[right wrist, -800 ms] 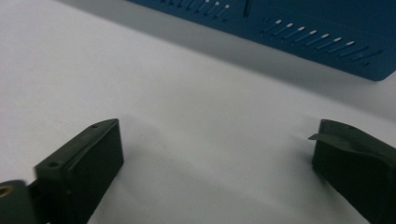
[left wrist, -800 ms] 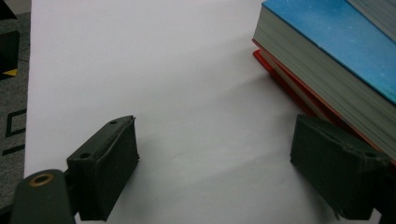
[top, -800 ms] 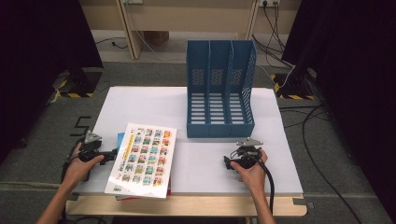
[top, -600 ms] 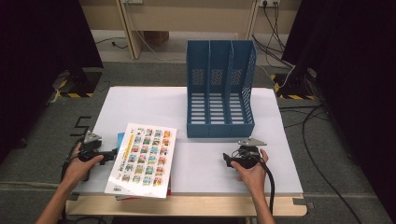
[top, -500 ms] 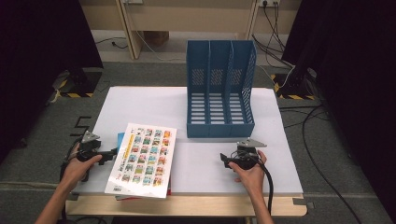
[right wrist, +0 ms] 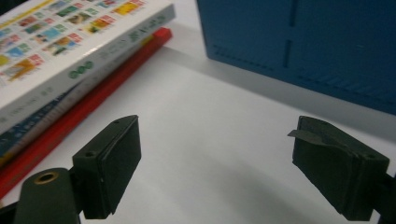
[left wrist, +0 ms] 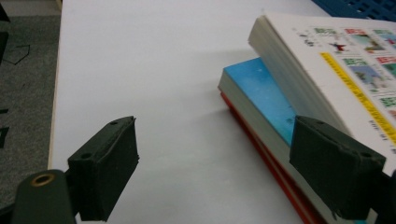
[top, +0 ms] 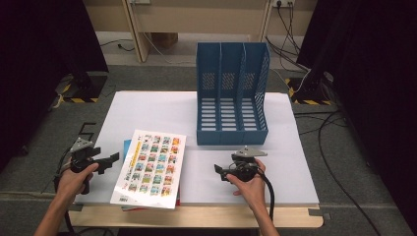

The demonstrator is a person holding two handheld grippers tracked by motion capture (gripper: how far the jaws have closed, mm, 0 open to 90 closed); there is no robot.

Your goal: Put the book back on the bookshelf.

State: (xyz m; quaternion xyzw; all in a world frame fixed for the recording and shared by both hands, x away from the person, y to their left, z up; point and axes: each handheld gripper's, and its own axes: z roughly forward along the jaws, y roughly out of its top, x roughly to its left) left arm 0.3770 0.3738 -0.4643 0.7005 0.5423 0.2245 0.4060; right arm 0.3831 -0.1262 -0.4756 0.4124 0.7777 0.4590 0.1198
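Both tongs stand released with nothing between their pads: the left gripper [top: 114, 157] sits just off the left edge of the book stack, and the right gripper [top: 219, 170] rests over bare table to the stack's right, its jaws turned toward the books.

The thing in hand is the thick white softcover book with a grid of small colour pictures on its cover [top: 150, 168], lying flat on top of the pile at the near left of the table. It looks moderately heavy and fairly stiff through its thickness, yet the glossy cover is probably slippery and the page block may sag if pinched at one corner. Its left edge overhangs the volume beneath, as the left gripper view shows, so that free edge, or the spine side facing the right gripper, seems the best place to bite.

Under it lie a blue-covered book [left wrist: 261, 88] and a thin red book [right wrist: 88, 105], all stacked flat.

Behind the stack, well apart, stands the blue plastic three-slot magazine file [top: 231, 96] on the white tabletop [top: 152, 110].
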